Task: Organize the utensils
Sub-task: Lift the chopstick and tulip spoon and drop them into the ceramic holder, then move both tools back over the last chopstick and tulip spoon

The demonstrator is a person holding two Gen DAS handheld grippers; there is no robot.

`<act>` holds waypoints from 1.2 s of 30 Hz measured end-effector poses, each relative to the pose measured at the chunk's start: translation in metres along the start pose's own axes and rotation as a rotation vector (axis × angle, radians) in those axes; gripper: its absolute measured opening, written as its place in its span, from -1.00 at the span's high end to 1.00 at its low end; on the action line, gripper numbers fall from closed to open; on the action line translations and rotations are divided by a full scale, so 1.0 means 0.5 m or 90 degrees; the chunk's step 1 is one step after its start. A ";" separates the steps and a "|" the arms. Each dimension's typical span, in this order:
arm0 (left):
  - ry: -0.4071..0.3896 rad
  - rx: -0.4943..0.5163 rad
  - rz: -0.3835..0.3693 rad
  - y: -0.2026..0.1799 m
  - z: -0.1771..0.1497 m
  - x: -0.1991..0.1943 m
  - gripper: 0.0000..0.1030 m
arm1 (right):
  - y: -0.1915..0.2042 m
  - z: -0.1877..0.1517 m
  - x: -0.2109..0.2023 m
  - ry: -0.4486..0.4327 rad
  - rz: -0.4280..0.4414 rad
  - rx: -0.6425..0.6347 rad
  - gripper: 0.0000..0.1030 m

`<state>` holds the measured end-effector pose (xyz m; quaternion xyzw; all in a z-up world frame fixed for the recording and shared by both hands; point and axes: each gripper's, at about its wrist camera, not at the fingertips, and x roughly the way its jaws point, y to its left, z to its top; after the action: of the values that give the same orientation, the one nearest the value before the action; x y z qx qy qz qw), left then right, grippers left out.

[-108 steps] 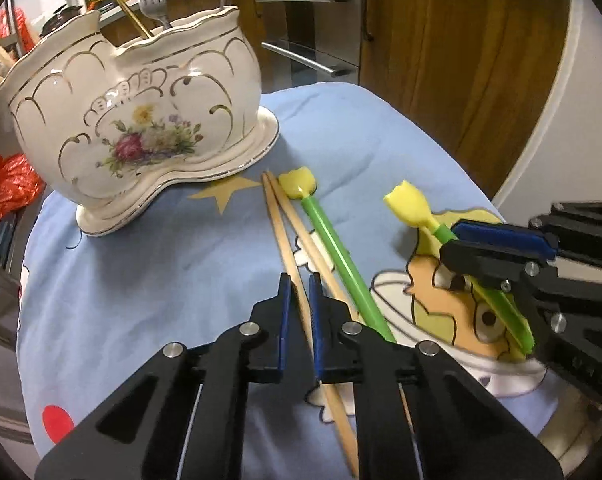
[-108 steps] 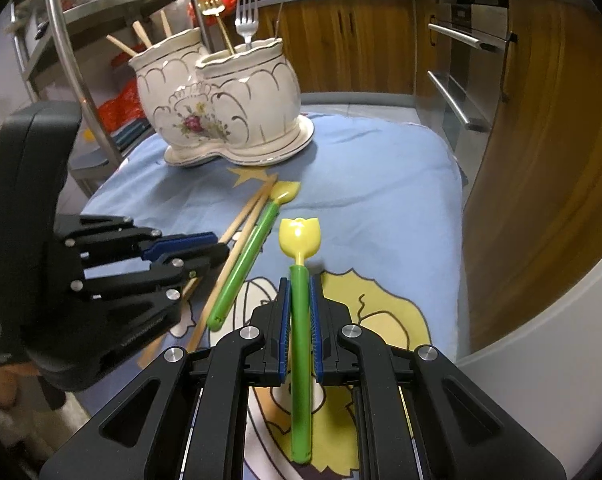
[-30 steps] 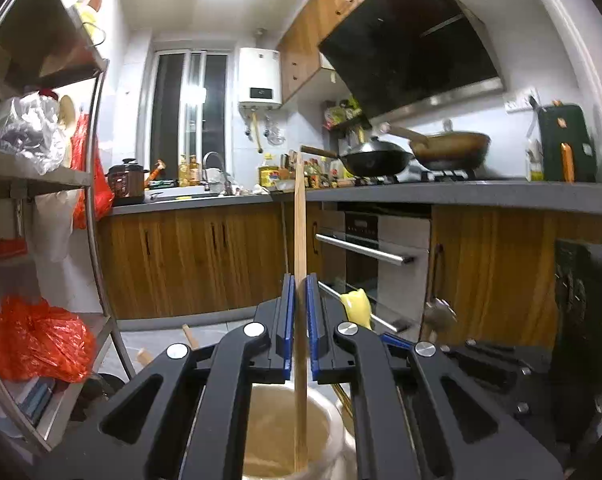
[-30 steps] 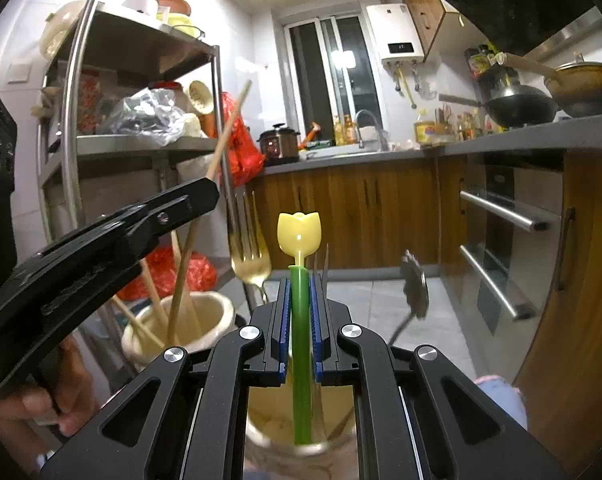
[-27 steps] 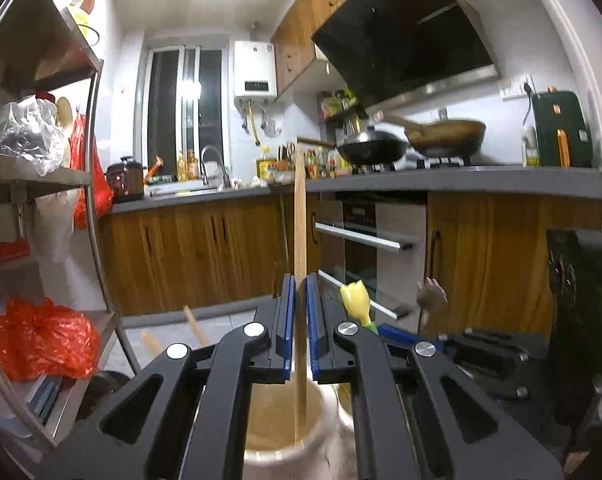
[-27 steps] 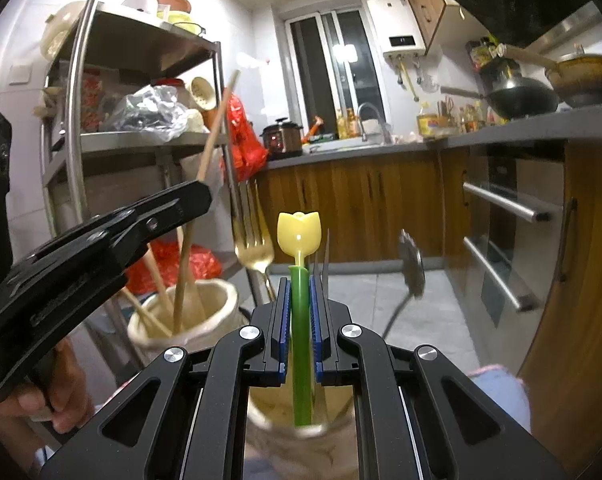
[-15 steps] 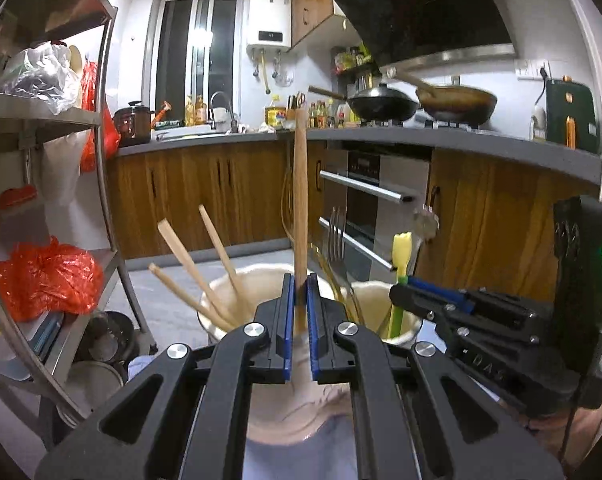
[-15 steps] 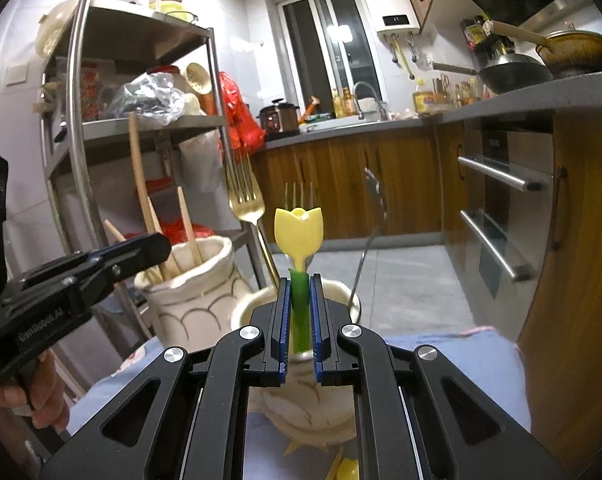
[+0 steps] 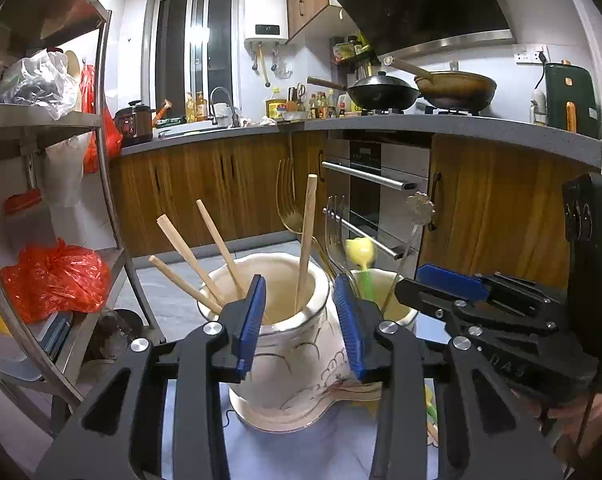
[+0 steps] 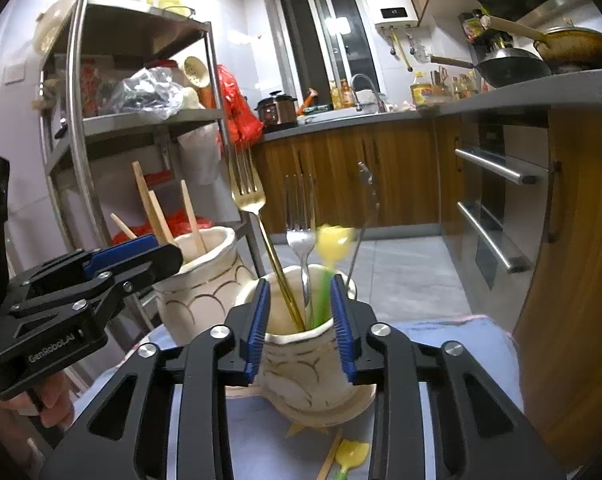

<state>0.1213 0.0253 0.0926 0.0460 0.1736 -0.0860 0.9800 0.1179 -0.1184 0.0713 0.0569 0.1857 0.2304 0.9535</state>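
Left wrist view: the wooden chopstick [image 9: 304, 248] has just been released into the ceramic holder [image 9: 289, 364], lower centre, by the left gripper [image 9: 299, 324], now parted. The tulip-topped green utensil [image 10: 327, 272] was likewise dropped by the right gripper [image 10: 299, 326]; more remain on the cloth.

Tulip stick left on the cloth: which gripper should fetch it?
Likely right: both jaws have just opened, nothing between; the tulip stick lies just below the right gripper, beside the left gripper.

dim indoor light, window glare [image 9: 199, 34], fisheye-bent edges, blurred yellow tulip head [image 10: 334, 245].
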 end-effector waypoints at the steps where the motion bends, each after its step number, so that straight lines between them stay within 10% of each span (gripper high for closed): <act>1: -0.001 0.001 0.000 0.000 -0.001 -0.004 0.23 | -0.002 0.000 -0.010 -0.002 0.000 0.001 0.18; 9: -0.004 -0.017 -0.009 0.004 -0.023 -0.055 -0.53 | -0.035 -0.005 -0.095 -0.014 0.005 0.038 -0.81; 13: -0.018 -0.022 -0.001 0.003 -0.040 -0.085 -0.88 | -0.049 -0.008 -0.130 -0.017 -0.005 0.049 -0.88; 36: 0.088 -0.039 0.006 -0.011 -0.187 -0.123 -0.89 | -0.043 -0.121 -0.167 0.128 -0.085 0.020 -0.90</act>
<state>0.0321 0.0403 0.0262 0.0227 0.2428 -0.0727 0.9671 0.0350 -0.1745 0.0384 0.0363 0.2871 0.1678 0.9424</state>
